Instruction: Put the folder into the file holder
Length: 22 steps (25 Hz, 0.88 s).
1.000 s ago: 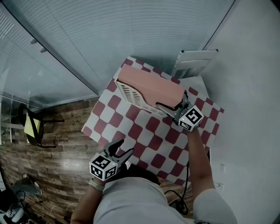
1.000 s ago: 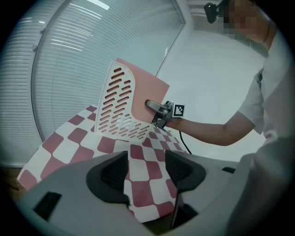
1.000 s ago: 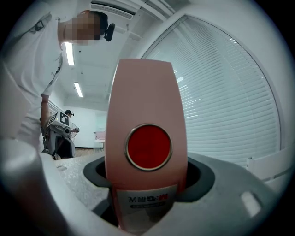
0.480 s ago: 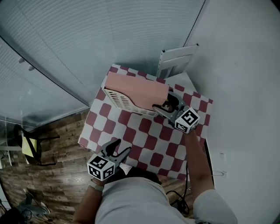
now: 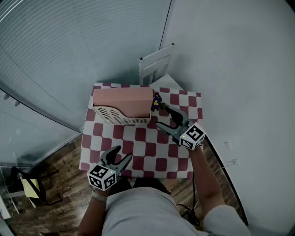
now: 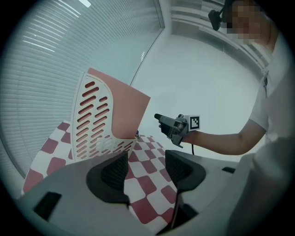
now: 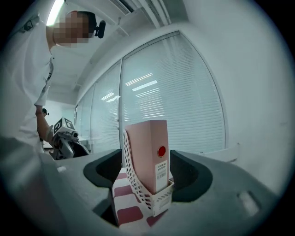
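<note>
A red-and-white checked desk (image 5: 143, 148) sits in a corner. At 12 o'clock behind it stands a white chair (image 5: 154, 64). Glass walls with lowered blinds (image 5: 69, 46) run at 10 o'clock, and a plain white wall (image 5: 230, 69) at 2. Wood-plank floor (image 5: 50, 179) shows at 8 o'clock, with a dark chair (image 5: 25, 182) on it. A ceiling strip light (image 7: 56, 11) glows overhead.

Folder (image 5: 122, 97), ahead of the right gripper (image 5: 162, 116): salmon pink, with a red dot on the spine. File holder (image 5: 120, 118): cream, slotted sides. Tablecloth (image 5: 144, 136) below the gripper: red-and-white checks.

One folder (image 5: 122, 97), one file holder (image 5: 120, 116), one table (image 5: 147, 148). Two grippers: left gripper (image 5: 121, 153), right gripper (image 5: 161, 116). One chair (image 5: 154, 64) beyond the table's far edge.
</note>
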Tool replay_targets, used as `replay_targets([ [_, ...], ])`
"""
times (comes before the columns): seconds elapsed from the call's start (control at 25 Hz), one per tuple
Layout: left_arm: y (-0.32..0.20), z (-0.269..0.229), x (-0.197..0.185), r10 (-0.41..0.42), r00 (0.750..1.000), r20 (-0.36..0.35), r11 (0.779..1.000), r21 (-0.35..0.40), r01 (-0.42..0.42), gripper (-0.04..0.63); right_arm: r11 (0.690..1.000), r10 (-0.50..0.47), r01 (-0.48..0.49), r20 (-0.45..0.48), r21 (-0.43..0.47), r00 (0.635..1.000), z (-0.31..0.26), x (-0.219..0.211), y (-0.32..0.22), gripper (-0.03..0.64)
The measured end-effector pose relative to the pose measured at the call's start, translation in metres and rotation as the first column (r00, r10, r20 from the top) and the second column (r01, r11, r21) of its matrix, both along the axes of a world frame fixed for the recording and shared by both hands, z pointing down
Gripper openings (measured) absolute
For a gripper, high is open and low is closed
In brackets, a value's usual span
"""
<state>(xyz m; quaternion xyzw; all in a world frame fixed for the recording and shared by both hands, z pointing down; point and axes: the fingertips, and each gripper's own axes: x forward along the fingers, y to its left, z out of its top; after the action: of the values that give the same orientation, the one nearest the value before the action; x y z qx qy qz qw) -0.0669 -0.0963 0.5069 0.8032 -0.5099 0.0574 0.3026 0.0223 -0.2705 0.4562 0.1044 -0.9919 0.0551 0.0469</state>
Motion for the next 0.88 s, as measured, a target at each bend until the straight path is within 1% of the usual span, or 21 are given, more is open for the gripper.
replay_targets([
  [0.12, -0.003, -0.008, 0.000, 0.041, 0.999, 0.001, 0.999, 0.030, -0.041, 0.233, 0.997, 0.080, -0.080, -0.015, -0.006, 0.997, -0.008, 0.014, 0.023, 0.322],
  [0.24, -0.004, -0.015, 0.004, 0.085, 0.996, 0.010, 0.995, 0.060, -0.085, 0.233, 0.986, 0.165, -0.165, -0.023, -0.026, 0.986, -0.014, 0.028, 0.047, 0.311],
  [0.4, -0.008, -0.025, 0.010, 0.158, 0.987, 0.008, 0.983, 0.098, -0.158, 0.233, 0.960, 0.273, -0.274, -0.022, -0.061, 0.962, -0.019, 0.043, 0.081, 0.299],
  [0.48, -0.011, -0.029, 0.013, 0.192, 0.981, 0.018, 0.975, 0.112, -0.192, 0.233, 0.942, 0.326, -0.327, -0.029, -0.068, 0.945, -0.020, 0.050, 0.096, 0.296],
  [0.56, -0.016, -0.032, 0.018, 0.219, 0.975, 0.027, 0.967, 0.126, -0.221, 0.233, 0.921, 0.380, -0.382, -0.037, -0.074, 0.924, -0.019, 0.058, 0.110, 0.290],
  [0.64, -0.020, -0.036, 0.024, 0.247, 0.969, 0.027, 0.959, 0.138, -0.249, 0.233, 0.893, 0.440, -0.442, -0.043, -0.082, 0.897, -0.018, 0.067, 0.122, 0.273],
  [0.8, -0.025, -0.044, 0.037, 0.315, 0.948, 0.039, 0.934, 0.163, -0.317, 0.233, 0.825, 0.558, -0.558, -0.031, -0.088, 0.829, -0.022, 0.088, 0.142, 0.227],
  [0.88, -0.026, -0.049, 0.041, 0.336, 0.941, 0.048, 0.923, 0.181, -0.339, 0.233, 0.788, 0.609, -0.608, -0.021, -0.094, 0.793, -0.025, 0.098, 0.150, 0.219],
])
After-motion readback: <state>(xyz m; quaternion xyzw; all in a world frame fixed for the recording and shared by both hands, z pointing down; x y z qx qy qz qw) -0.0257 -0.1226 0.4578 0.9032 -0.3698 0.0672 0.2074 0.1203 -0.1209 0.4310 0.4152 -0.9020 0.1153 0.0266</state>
